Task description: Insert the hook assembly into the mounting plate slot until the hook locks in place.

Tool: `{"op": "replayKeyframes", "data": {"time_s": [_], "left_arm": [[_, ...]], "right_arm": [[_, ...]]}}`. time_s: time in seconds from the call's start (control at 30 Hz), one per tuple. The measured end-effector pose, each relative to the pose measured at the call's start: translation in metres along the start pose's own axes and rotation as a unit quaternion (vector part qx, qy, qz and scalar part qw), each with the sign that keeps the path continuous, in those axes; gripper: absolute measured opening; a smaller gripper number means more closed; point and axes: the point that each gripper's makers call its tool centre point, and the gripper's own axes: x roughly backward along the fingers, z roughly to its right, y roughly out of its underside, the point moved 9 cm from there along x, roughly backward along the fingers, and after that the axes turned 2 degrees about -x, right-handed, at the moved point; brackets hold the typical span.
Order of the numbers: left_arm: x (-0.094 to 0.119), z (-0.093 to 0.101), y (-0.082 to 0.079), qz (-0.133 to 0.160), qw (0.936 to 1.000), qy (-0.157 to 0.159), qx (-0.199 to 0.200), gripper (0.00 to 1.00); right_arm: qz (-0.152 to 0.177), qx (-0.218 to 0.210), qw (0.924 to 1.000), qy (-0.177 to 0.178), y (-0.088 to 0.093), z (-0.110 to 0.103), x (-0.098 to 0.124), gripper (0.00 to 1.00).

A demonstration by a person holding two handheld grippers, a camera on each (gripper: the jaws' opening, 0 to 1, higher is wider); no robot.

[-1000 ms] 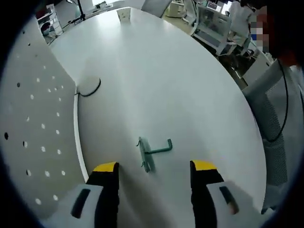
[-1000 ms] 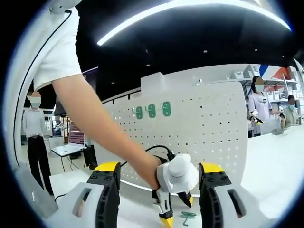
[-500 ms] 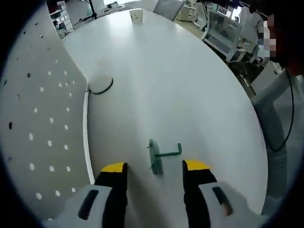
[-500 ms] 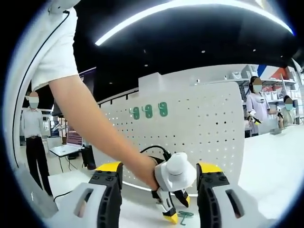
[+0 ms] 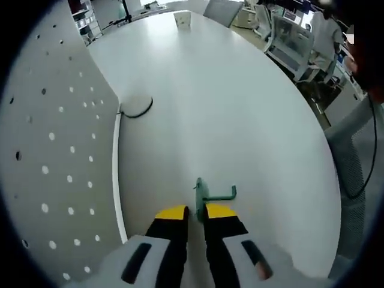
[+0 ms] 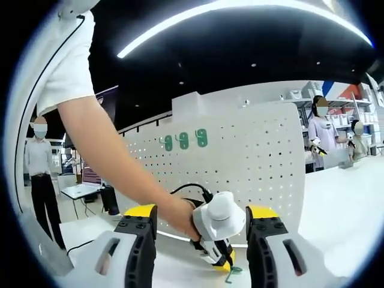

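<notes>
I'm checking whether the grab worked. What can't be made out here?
- Left gripper view: whether the left gripper has actually pinched the green hook; its yellow tips cover the plate's near end.
- Right gripper view: the left gripper and the person's hand hide most of the hook.
- Pegboard: the three green pieces hanging there are too small to identify.

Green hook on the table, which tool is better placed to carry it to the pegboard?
Left. The left tool is nearly shut around the green hook. The right tool hangs open, farther back.
</notes>
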Motion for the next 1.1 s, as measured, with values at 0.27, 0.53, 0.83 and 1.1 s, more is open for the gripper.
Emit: {"op": "replayKeyframes", "data": {"time_s": [0.27,0.53,0.83,1.1], "left_arm": [[0.0,0.0,0.001,0.003,0.9998,-0.01,-0.015,0.03],[0.0,-0.001,0.001,0.002,0.9999,-0.01,-0.013,0.02],[0.005,0.0,0.005,0.054,0.9983,-0.022,0.008,0.02],[0.016,0.0,0.005,0.101,0.994,-0.028,0.032,0.02]], "right_arm": [[0.0,-0.003,1.0,0.004,0.0,0.002,0.001,0.56],[-0.001,-0.003,1.0,0.004,0.0,0.002,0.001,0.56],[0.003,-0.004,1.0,0.007,-0.002,0.004,0.003,0.56],[0.005,-0.008,0.9999,0.008,-0.002,0.004,0.003,0.56]]}}
